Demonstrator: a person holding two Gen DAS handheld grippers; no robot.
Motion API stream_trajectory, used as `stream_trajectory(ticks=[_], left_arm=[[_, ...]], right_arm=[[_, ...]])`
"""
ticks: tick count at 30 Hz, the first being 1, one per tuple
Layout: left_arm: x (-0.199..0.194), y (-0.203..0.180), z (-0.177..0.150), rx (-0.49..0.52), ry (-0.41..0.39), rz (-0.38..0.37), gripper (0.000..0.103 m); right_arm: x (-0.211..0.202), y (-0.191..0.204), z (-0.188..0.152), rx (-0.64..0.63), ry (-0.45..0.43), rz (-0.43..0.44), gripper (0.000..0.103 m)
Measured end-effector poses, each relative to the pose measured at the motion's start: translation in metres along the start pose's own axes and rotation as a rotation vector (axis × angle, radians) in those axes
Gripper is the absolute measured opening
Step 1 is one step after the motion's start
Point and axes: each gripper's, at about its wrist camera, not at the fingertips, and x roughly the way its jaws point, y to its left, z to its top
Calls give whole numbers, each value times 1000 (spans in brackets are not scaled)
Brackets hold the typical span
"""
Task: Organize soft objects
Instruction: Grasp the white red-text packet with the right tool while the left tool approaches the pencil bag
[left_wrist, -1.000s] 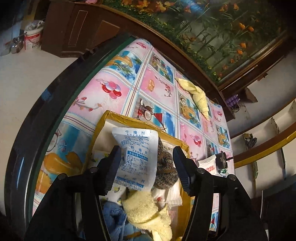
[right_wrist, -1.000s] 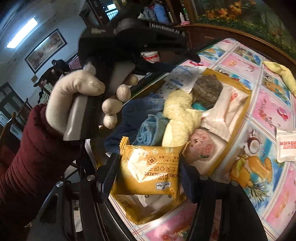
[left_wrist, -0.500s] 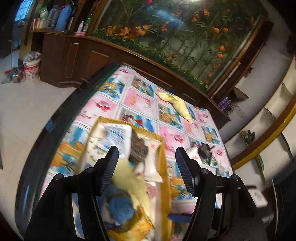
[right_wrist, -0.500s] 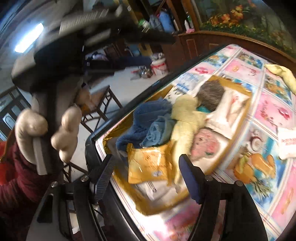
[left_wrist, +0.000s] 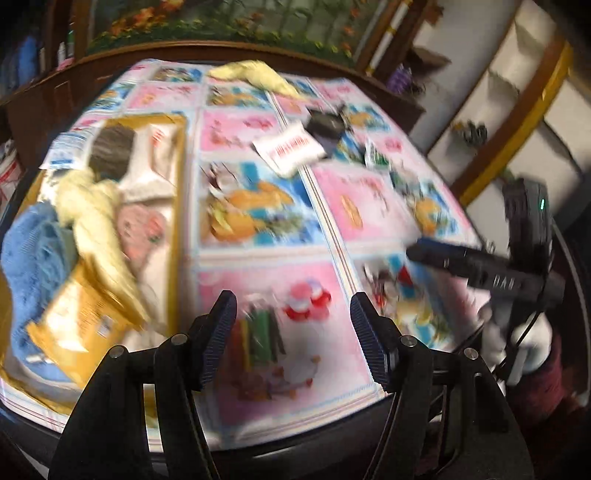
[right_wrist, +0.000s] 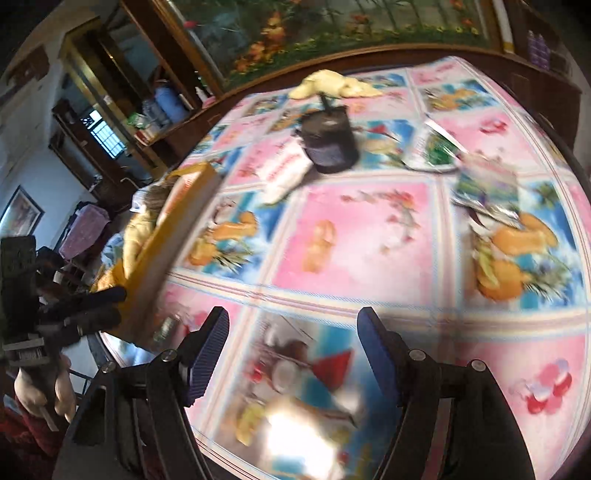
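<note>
Patterned tablecloth (left_wrist: 258, 206), yellow tray (left_wrist: 179, 192) holding towels, packets, both tongs (left_wrist: 291, 321) (right_wrist: 293, 347) open, empty

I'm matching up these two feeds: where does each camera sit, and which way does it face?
Left wrist: on the left gripper, angled down at the tablecloth; yellow box left, right gripper and gloved hand at right.
Right wrist: on the right gripper, angled down; left gripper at left.
Shared: white packet, yellow cloth, box.
</note>
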Motion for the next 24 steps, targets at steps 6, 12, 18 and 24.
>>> stream_trajectory(ticks=[6,12,18,24], left_arm=[[29,-13,-18,87,73,161,65],[50,-29,-21,198,102,237,70],[39,-26,-12,120,66,34,71],[3,-10,-18,65,-10,-30,71]], right_arm=[[17,23,-5,-75,23,-5,72],[7,-5,6,-29,-23,13,72],[6,-18,34,8,-36,20,72],[38,17,94,-103,-76,40,72]])
